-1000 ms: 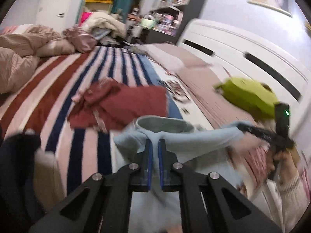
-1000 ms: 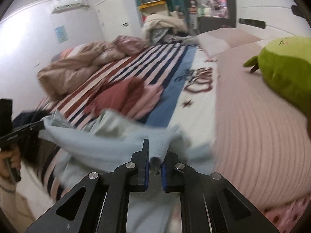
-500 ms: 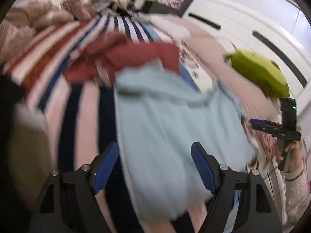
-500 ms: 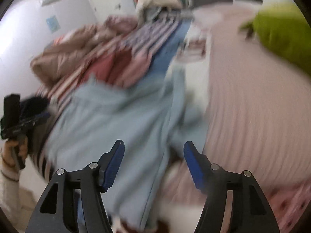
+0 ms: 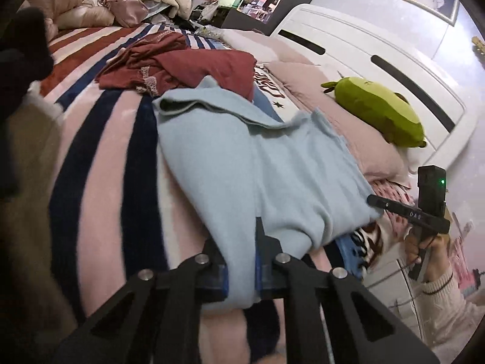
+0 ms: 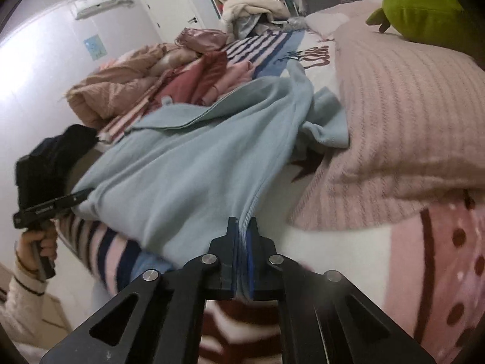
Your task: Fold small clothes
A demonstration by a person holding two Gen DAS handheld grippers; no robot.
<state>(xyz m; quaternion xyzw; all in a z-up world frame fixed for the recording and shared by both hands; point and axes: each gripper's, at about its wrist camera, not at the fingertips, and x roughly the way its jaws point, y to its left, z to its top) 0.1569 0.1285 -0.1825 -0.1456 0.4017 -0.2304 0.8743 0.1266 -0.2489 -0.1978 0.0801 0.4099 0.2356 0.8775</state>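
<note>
Light-blue sweater (image 5: 257, 163) spread on the striped blanket (image 5: 100, 163), long axis running away from both grippers, neckline at the far end; left gripper (image 5: 241, 261) and right gripper (image 6: 241, 242) each clamped on a near hem corner.

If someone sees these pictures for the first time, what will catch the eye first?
First, the pale blue garment spread over the striped blanket, its near edge pinched at two places by the left hand-held gripper and the right hand-held gripper. Next, the bright green plush toy on the pink pillow to the right, and the dark red clothes heaped behind the garment.
</note>
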